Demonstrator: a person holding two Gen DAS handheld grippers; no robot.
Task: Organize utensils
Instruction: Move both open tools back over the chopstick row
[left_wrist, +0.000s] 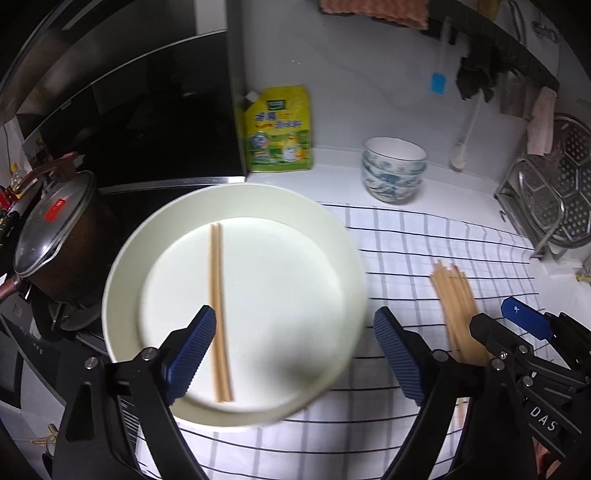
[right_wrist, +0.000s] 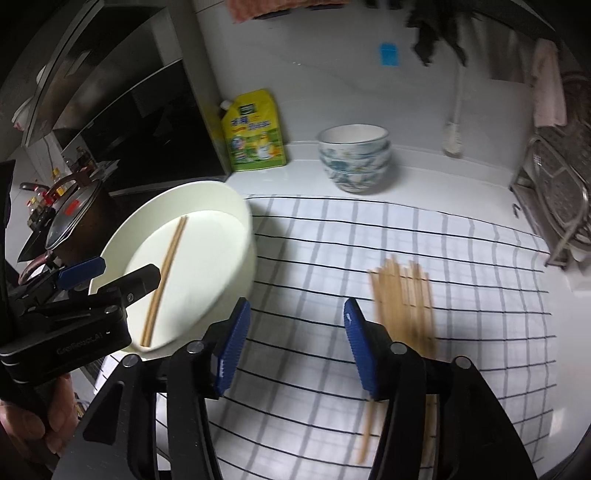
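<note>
A cream plate (left_wrist: 317, 236) (right_wrist: 225, 218) sits at the left of the checked cloth with a pair of wooden chopsticks (left_wrist: 218, 295) (right_wrist: 166, 273) lying in it. A loose bunch of several wooden chopsticks (left_wrist: 456, 306) (right_wrist: 402, 302) lies on the cloth to its right. My left gripper (left_wrist: 295, 354) (right_wrist: 114, 273) hovers open above the plate's near side, holding nothing. My right gripper (right_wrist: 295, 347) (left_wrist: 498, 321) is open and empty above the cloth, just left of the bunch.
A white cloth with dark checks (left_wrist: 406, 251) (right_wrist: 325, 236) covers the counter. Stacked blue-patterned bowls (left_wrist: 393, 170) (right_wrist: 354, 158) and a yellow refill pouch (left_wrist: 279, 129) (right_wrist: 255, 129) stand at the back. A lidded pot (left_wrist: 55, 229) is at left, a metal dish rack (left_wrist: 546, 206) at right.
</note>
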